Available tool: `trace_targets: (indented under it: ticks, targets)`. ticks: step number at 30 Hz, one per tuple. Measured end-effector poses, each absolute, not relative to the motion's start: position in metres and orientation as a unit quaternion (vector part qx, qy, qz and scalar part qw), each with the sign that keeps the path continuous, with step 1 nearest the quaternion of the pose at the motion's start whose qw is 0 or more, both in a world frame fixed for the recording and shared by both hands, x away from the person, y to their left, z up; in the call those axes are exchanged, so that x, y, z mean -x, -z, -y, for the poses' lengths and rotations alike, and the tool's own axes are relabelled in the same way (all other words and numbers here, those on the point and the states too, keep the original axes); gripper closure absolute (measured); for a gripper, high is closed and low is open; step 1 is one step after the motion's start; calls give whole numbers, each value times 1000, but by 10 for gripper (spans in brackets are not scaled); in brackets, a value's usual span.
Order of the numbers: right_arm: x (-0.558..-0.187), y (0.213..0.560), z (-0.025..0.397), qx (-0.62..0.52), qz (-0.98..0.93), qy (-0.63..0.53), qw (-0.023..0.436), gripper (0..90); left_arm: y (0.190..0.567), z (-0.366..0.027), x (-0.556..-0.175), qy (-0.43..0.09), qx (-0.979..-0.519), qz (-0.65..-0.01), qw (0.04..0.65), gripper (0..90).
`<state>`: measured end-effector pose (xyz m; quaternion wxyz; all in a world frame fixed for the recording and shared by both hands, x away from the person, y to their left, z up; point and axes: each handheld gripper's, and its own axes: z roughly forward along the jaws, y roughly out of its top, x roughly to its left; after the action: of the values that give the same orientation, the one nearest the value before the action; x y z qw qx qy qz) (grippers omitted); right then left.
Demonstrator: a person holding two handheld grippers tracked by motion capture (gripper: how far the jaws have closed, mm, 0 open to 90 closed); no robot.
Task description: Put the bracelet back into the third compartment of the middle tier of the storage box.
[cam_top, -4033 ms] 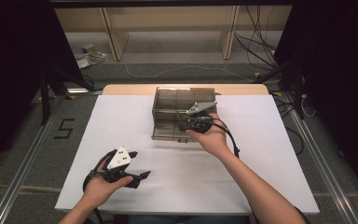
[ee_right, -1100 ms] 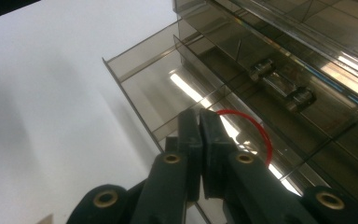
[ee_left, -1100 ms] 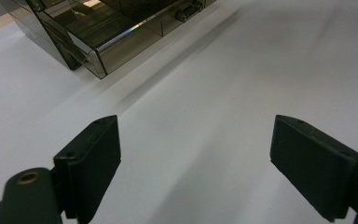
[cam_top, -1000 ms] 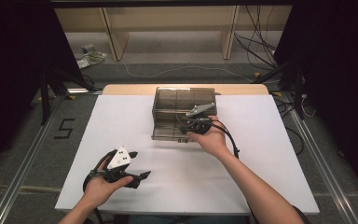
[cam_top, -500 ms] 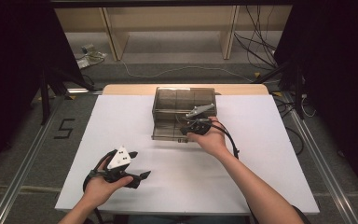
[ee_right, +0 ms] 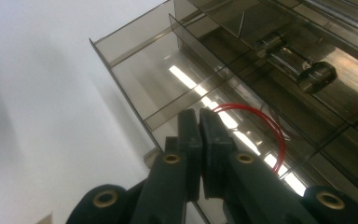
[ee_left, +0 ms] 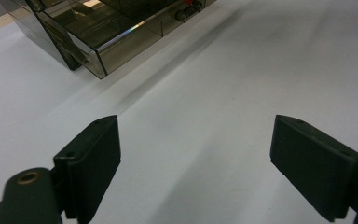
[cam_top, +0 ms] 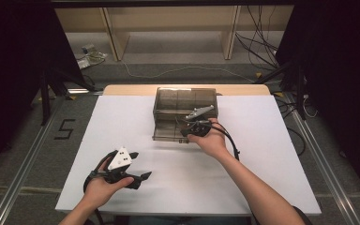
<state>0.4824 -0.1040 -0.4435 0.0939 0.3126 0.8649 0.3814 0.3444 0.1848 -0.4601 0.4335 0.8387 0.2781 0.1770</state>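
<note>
White table surface (cam_top: 272, 154) on a wooden tabletop (cam_top: 131, 90); floor marking "5" (cam_top: 64, 129) at left; wooden shelving (cam_top: 168, 28) and loose cables (cam_top: 258, 44) behind.

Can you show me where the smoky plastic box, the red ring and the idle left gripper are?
Box (cam_top: 161, 104): high view, left wall.
Red ring (ee_right: 276, 133): right gripper view, right side of the loop.
Left gripper (ee_left: 196, 163): left gripper view, midway between its fingers.

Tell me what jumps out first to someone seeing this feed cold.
The smoky clear box at the far middle of the white table, its divided drawer pulled toward the person. The right tongs sit shut at the drawer, beside a red ring in one compartment. The left tongs hover wide open over bare table, near the front left.
</note>
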Motion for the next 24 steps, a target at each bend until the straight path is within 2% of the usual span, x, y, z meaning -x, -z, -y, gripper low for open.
trace_targets:
  ticks: [24]
  targets:
    - [-486, 451, 103, -321, -862, -381, 90, 872, 460, -185, -345, -176, -840, -277, 432, 161]
